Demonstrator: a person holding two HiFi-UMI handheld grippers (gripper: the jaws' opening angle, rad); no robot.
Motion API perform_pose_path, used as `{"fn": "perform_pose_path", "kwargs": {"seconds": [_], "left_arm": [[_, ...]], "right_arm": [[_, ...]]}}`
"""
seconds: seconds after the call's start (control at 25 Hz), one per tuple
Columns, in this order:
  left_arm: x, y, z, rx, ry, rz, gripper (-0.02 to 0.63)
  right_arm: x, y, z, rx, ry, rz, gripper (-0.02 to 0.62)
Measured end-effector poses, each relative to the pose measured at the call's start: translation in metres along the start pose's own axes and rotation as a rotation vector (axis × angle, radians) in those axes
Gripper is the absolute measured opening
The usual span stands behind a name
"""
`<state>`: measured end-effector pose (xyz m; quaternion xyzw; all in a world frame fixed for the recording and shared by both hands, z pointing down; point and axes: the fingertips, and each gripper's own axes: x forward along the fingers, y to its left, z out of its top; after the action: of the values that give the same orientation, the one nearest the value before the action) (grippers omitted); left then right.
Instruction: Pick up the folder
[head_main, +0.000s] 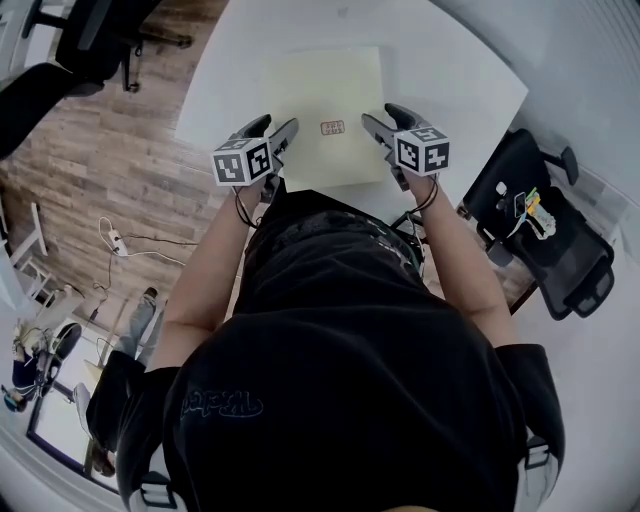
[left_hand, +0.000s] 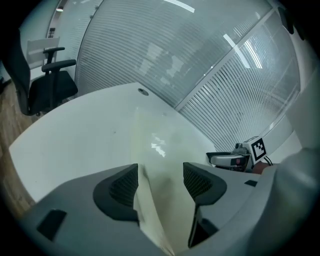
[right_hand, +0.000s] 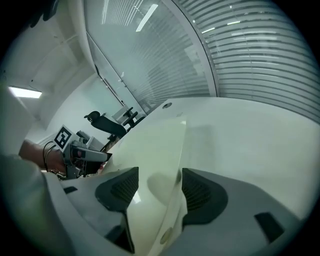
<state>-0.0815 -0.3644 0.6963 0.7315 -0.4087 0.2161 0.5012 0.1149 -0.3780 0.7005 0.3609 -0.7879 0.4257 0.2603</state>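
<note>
My head view looks steeply down onto the table (head_main: 240, 70). Each gripper view rides close behind its own fingers (left_hand: 120, 187), facing along them toward the glass wall (left_hand: 200, 65). All three share the folder (head_main: 330, 100). Beside its fingers, one gripper view shows the right gripper (left_hand: 216, 159), the other the left gripper (right_hand: 97, 156).

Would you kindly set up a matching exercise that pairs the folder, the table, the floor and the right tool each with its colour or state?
Things:
1. folder
2. table
3. floor
4. right tool

Colour or state:
a. brown wood
b. open, with the folder's edge between its jaws
c. pale yellow
d. white

Pairs: 1-c, 2-d, 3-a, 4-b
</note>
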Motion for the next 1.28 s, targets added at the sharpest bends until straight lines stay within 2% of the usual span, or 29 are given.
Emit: {"fn": "perform_pose_path", "kwargs": {"seconds": [0.32, 0.56, 1.04, 1.16, 1.28], "left_arm": [[0.018, 0.008, -0.014, -0.062, 0.059, -0.059, 0.319], [0.024, 0.009, -0.014, -0.063, 0.075, -0.083, 0.322], [0.028, 0.014, -0.016, -0.123, 0.072, -0.154, 0.345], [0.028, 0.015, -0.016, -0.130, 0.072, -0.187, 0.342], [0.028, 0.014, -0.017, -0.127, 0.066, -0.184, 0.341]], "right_arm": [[0.016, -0.009, -0.014, 0.054, 0.096, 0.098, 0.290], [0.026, -0.011, -0.020, 0.172, 0.137, 0.216, 0.318], [0.027, -0.010, -0.021, 0.209, 0.124, 0.274, 0.333], [0.027, -0.014, -0.021, 0.195, 0.127, 0.252, 0.333], [0.026, -0.015, -0.023, 0.194, 0.129, 0.241, 0.333]]}}
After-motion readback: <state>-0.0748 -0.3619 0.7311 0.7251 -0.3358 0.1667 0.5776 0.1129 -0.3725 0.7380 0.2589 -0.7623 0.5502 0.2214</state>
